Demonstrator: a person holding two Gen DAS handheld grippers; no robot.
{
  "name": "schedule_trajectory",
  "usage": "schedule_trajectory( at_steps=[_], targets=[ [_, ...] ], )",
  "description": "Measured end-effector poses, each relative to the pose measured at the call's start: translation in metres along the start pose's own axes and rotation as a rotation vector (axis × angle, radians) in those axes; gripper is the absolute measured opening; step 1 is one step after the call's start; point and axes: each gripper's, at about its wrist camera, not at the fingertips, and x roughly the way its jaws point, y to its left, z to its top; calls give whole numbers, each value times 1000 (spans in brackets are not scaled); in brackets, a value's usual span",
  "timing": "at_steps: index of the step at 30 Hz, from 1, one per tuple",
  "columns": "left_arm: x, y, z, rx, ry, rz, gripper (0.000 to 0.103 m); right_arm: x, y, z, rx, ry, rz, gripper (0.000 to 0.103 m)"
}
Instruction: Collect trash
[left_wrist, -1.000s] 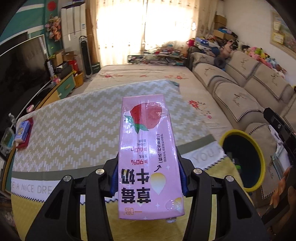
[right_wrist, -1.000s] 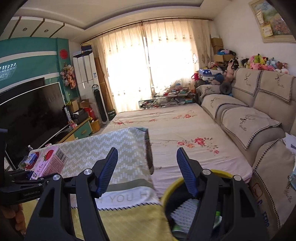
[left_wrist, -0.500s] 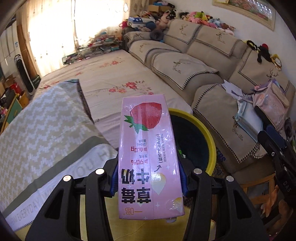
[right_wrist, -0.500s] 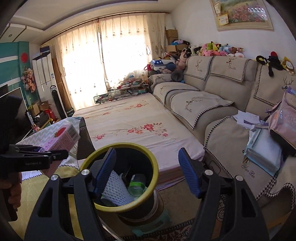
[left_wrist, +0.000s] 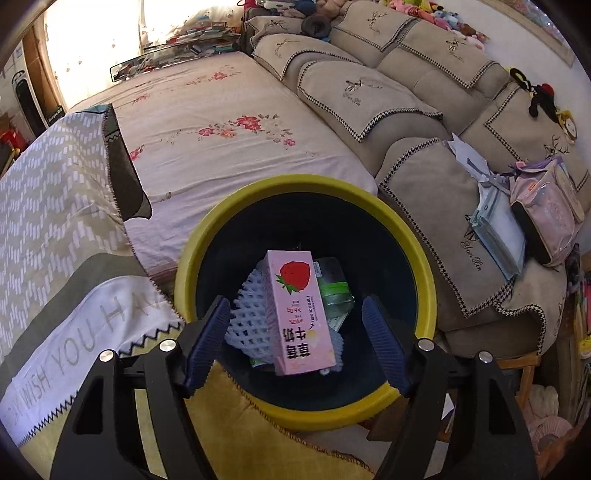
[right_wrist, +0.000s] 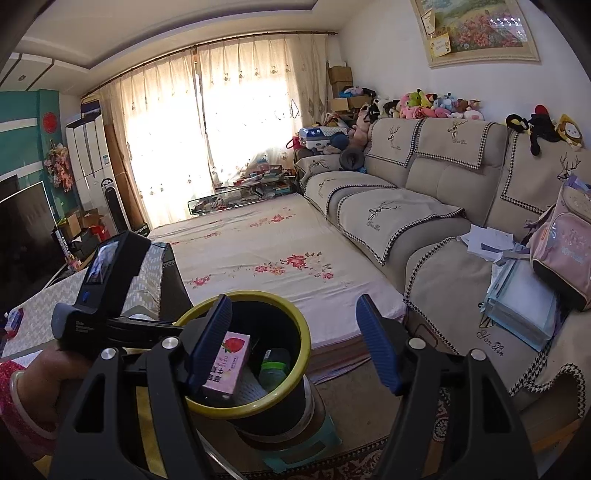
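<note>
The left tool (left_wrist: 295, 328) hung spread and empty above the bin (left_wrist: 424, 266). Between and below its fingers, the carton (left_wrist: 299, 314) lay inside on white foam netting (left_wrist: 247, 314). The right tool (right_wrist: 295, 339) was spread too, empty, the bin (right_wrist: 303, 332) ahead-left.

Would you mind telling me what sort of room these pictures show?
Most likely a family living room: a long beige sofa topped with plush toys, curtained windows, and a television opposite.
</note>
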Motion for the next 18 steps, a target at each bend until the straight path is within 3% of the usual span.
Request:
schedule_trajectory(
  at_steps=[2,5,7,11,13,15,18],
  targets=[
    [-31,16,-12,-9,-79,0,74,-3,8,-1,-10,-1,22,68],
    [-94,36,-45,-7,-238,43,86,-3,25,-2,-26,13,73,68],
    [-142,49,-74,-5,-366,118,96,-2,40,-5,-50,27,109,68],
    [-225,71,-136,-29,-542,284,98,-3,72,-11,-92,55,198,71],
    [-258,81,-164,-65,-591,359,98,-9,88,-12,-115,56,235,77],
    [-287,94,-193,-120,-621,406,98,-17,102,-12,-139,49,271,91],
    [-323,117,-236,-218,-657,478,98,-37,120,-12,-185,21,305,96]
  ],
)
